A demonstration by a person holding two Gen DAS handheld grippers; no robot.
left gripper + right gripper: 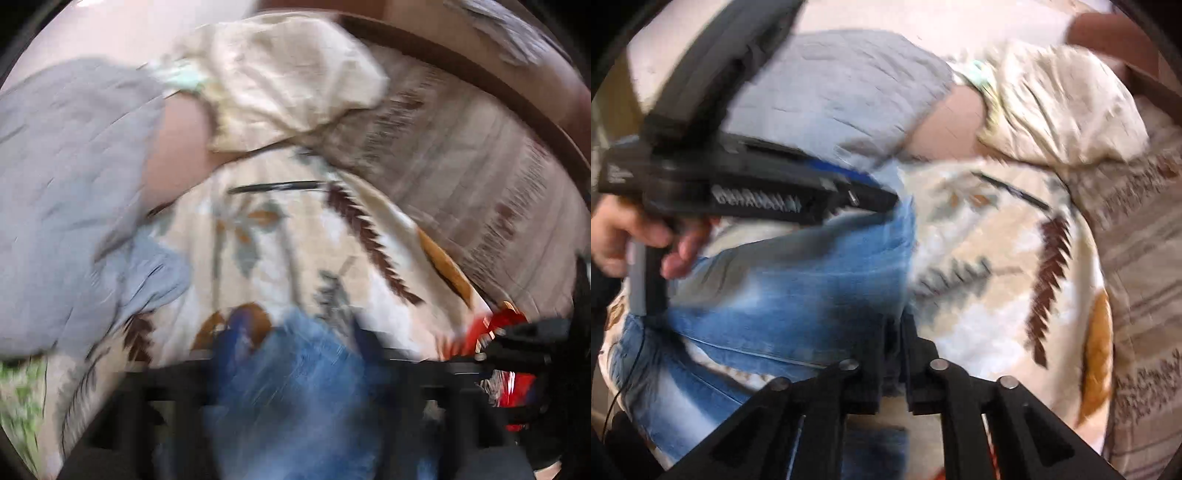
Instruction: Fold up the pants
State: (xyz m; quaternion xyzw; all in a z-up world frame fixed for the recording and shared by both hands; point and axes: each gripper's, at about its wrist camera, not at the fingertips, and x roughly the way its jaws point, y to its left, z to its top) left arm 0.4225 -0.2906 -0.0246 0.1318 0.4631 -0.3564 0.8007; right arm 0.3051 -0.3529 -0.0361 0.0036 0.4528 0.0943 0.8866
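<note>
Left claw (pixel 295 354) blurred, fingers closed on a bunch of blue jeans (pixel 295 387), patterned blanket (pixel 280 243) just ahead under it, grey cloth (pixel 62 199) to its left, cream pillow (pixel 288 81) further ahead, red-and-black object (pixel 506 343) at its right.

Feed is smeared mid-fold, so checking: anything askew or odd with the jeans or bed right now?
Nothing looks damaged or spilled. The blue denim jeans lie bunched and creased on the leaf-patterned cream blanket, pinched by both the right gripper and the left gripper. Motion blur hides finer detail.
</note>
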